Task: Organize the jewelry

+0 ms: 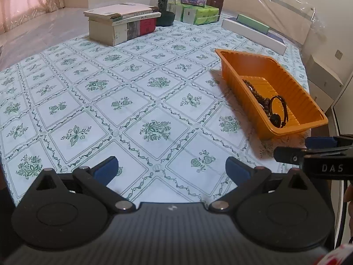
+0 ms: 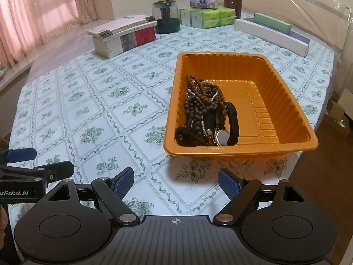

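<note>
An orange plastic tray point(image 2: 275, 101) stands on the floral tablecloth at the right. In its left part lies a heap of jewelry: brown bead strands point(image 2: 199, 98), a pearl strand and black-strapped watches point(image 2: 225, 130). In the left wrist view the tray point(image 1: 286, 81) is at the right, with beads and a black band point(image 1: 279, 110) showing. My right gripper point(image 2: 175, 182) is open and empty, just in front of the tray. My left gripper point(image 1: 172, 167) is open and empty over bare cloth, left of the tray. Each gripper shows at the edge of the other's view.
At the back stand a stack of books point(image 2: 123, 34), a dark glass jar point(image 2: 165, 16), green tissue packs point(image 2: 206, 15) with a purple pack on top, and long flat boxes point(image 2: 271, 33). The table edge runs close on the right, past the tray.
</note>
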Demonstrator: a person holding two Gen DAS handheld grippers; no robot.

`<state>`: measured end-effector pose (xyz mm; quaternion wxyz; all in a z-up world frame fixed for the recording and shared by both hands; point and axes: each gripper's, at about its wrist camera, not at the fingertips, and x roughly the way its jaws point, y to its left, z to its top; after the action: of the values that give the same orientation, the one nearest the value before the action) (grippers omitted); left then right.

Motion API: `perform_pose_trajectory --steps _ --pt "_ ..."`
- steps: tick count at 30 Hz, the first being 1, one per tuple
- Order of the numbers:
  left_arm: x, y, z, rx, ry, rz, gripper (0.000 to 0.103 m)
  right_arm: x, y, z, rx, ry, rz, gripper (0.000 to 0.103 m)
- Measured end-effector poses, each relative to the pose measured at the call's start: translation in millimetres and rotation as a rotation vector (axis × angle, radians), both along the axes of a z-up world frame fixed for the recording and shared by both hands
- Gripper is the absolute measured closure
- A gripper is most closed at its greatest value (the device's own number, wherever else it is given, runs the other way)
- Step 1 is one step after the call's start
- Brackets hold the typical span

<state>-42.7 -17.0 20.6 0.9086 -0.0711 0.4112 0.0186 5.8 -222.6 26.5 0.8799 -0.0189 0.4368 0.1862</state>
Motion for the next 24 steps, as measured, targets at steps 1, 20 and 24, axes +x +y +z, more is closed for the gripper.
perform_pose_trajectory --steps 1,20,24 --pt "0.0 -0.1 0.1 0.0 0.0 0.001 0.0 -0.5 0.2 -0.1 0.001 0.0 0.0 0.02" --pt "0.6 0.1 -1.6 -0.004 0.0 0.005 0.0 -3.0 1.5 0.4 0.006 -0.006 -0.002 0.02" --pt "0.5 0.3 -1.6 -0.004 0.0 0.004 0.0 -3.2 1.5 0.8 0.006 -0.005 -0.004 0.02"
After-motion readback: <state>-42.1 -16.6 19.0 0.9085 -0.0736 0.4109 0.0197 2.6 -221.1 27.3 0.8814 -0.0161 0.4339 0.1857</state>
